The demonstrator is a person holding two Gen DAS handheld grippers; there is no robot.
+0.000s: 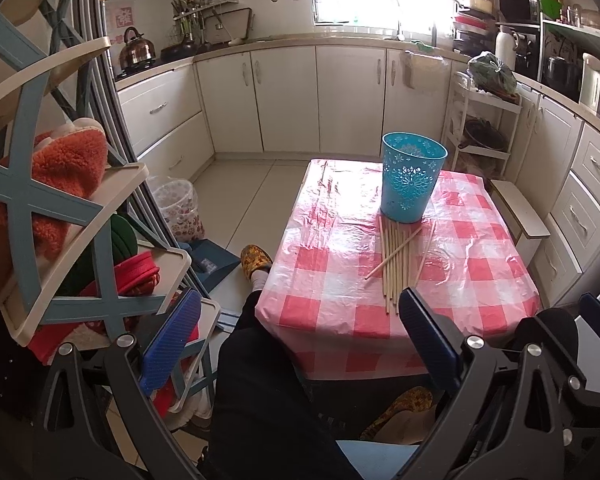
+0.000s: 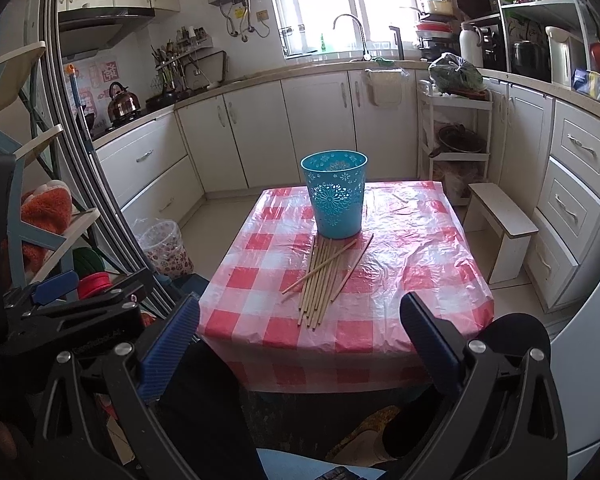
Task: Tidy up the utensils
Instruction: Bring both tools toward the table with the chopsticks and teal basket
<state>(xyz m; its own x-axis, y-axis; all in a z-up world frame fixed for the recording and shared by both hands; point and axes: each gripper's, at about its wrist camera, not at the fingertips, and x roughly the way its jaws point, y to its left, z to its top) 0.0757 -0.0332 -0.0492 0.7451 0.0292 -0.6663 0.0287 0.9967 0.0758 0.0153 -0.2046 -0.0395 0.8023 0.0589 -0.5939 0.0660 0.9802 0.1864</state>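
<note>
Here both hand-held grippers hang short of the worktop's (image 2: 420, 280) near edge, jaws wide apart and empty: the right hand-held gripper (image 2: 300, 344) squarely faces the chopsticks (image 2: 324, 276), the left hand-held gripper (image 1: 300, 344) sits off to their left. The bundle's long axis runs near-to-far, far tips touching the blue perforated cup (image 2: 336, 196). Nothing stands between.

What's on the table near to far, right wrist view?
Right gripper at the near edge → chopsticks → blue cup → table's far edge.
</note>
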